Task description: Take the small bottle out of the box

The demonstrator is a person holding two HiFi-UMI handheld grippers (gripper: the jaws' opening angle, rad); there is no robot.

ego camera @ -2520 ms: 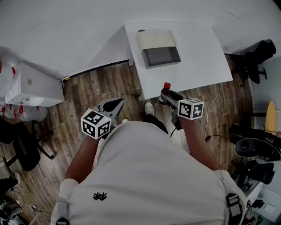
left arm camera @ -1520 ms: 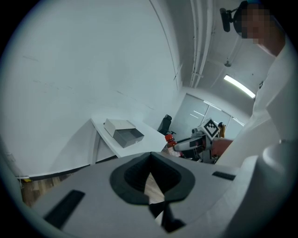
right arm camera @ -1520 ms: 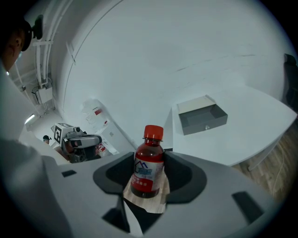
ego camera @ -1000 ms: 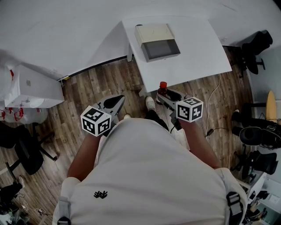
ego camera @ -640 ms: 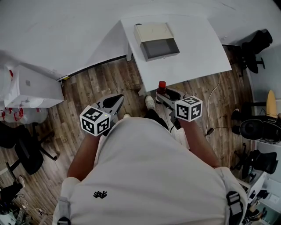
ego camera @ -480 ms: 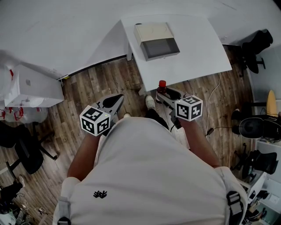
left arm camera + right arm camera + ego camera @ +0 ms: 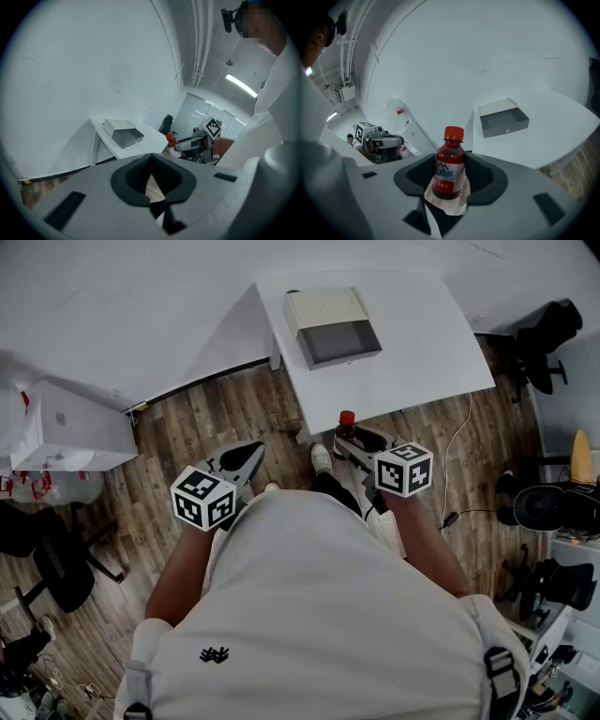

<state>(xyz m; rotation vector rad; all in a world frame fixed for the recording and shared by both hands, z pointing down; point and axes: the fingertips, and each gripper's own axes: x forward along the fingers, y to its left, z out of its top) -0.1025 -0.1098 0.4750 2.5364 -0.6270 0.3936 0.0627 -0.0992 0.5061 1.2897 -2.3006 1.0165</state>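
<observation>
Almost nothing has moved since earlier: both grippers sit where they were, and the box (image 7: 333,327) has only drifted slightly up in the head view. The right gripper (image 7: 449,180) is clamped on the small bottle (image 7: 449,168) – red cap up, upright, pads on both sides of its label. The bottle is out of the box, well apart from it, by the near edge of the tabletop (image 7: 422,343). The left gripper (image 7: 251,454) is closed and empty, held over the wooden floor (image 7: 187,427)

head view: overhead, steeply down | gripper views: close, facing table (image 7: 422,343) | shared: box (image 7: 333,326)
</observation>
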